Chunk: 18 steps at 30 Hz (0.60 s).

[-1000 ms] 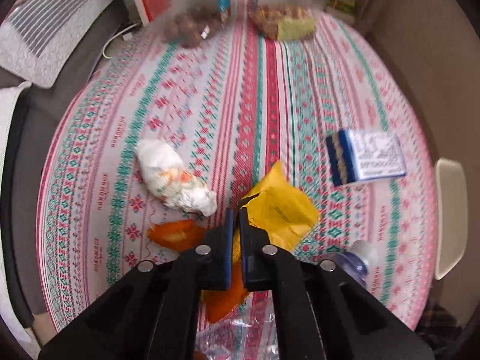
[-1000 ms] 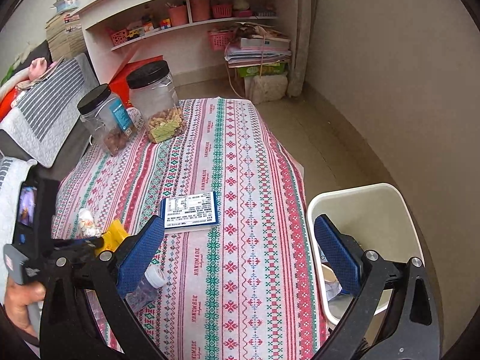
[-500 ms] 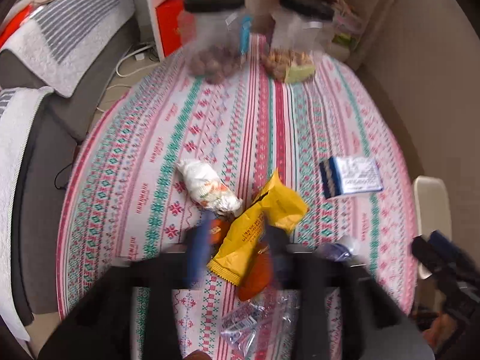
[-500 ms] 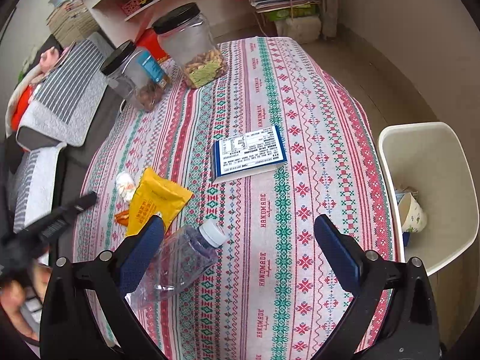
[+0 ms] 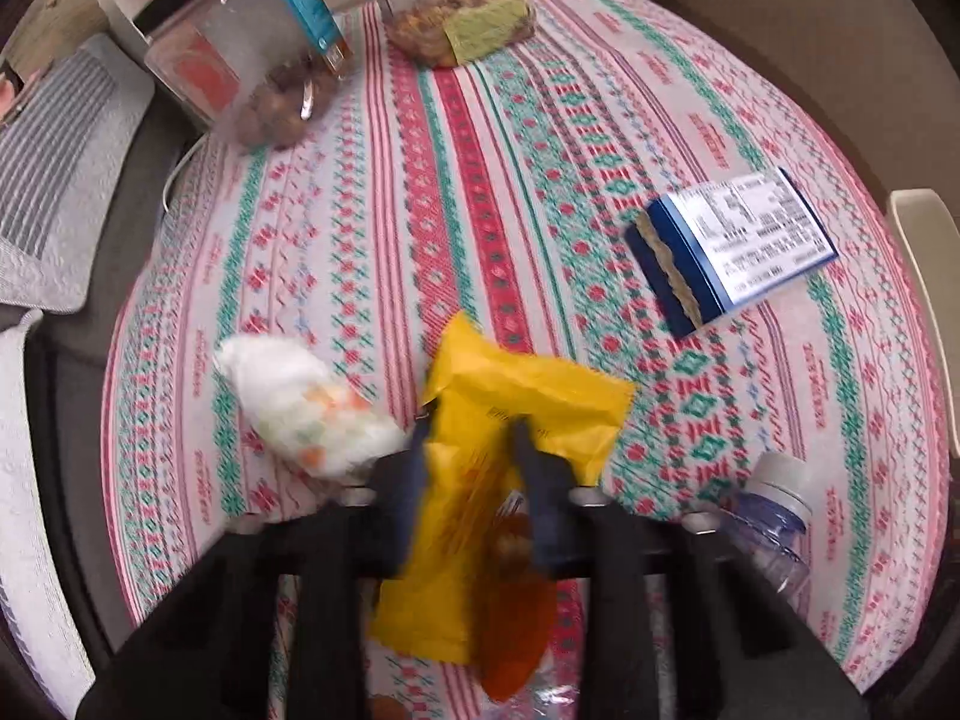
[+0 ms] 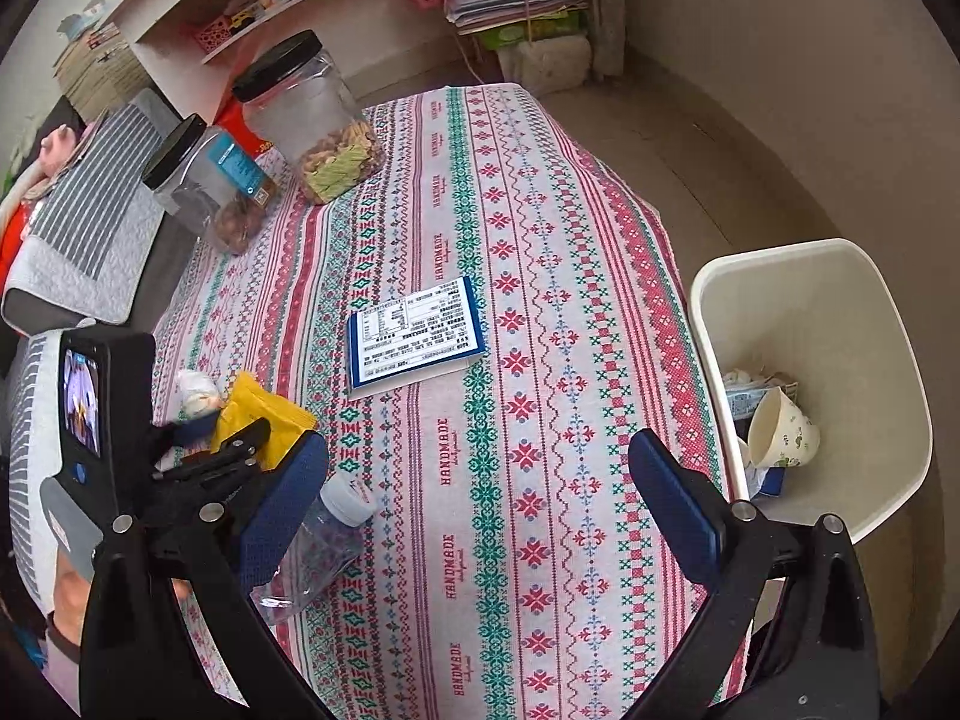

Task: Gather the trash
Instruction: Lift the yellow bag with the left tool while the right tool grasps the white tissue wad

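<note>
My left gripper points down at the patterned tablecloth, its jaws closing on a yellow snack packet pinched between the blue pads. From the right wrist, the left gripper sits over that yellow packet. A crumpled white wrapper lies just left of it, an orange wrapper under it, and a clear plastic bottle to its right. My right gripper hangs wide open above the cloth, holding nothing, its left finger over the bottle.
A cream bin stands off the table's right edge with a paper cup and scraps inside. A blue-and-white box lies mid-table. Two black-lidded snack jars stand at the far end. A sofa with a striped cushion runs along the left.
The left gripper went from shut to wide open, came down over the yellow packet and narrowed onto it. The right gripper sank a little and stayed open.
</note>
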Each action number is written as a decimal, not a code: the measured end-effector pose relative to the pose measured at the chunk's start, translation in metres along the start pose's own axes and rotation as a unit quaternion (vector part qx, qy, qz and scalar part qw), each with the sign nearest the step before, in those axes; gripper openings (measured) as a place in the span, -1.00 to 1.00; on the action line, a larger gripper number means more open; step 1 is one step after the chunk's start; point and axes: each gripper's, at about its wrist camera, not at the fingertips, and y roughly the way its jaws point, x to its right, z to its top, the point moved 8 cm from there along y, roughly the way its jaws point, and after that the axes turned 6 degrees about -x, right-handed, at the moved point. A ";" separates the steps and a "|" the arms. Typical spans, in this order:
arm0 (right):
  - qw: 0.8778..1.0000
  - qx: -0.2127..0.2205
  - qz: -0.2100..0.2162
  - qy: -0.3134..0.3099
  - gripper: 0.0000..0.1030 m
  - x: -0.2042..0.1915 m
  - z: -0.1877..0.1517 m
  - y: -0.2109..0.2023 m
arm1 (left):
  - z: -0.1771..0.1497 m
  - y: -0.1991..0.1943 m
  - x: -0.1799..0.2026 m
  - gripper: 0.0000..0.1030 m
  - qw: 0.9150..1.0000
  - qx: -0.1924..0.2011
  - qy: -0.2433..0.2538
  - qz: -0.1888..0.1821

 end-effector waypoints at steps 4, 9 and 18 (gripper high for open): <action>1.000 0.003 0.006 0.002 0.86 -0.004 0.002 -0.002 | -0.010 -0.019 -0.003 -0.90 0.998 0.007 -0.041 -0.037; 1.000 0.001 0.010 -0.018 0.86 -0.019 -0.001 0.001 | -0.023 -0.081 -0.031 -0.95 0.988 0.063 -0.116 -0.084; 0.986 -0.022 0.021 -0.166 0.86 -0.097 -0.015 0.017 | -0.062 -0.184 -0.114 -0.97 0.950 0.182 -0.241 -0.075</action>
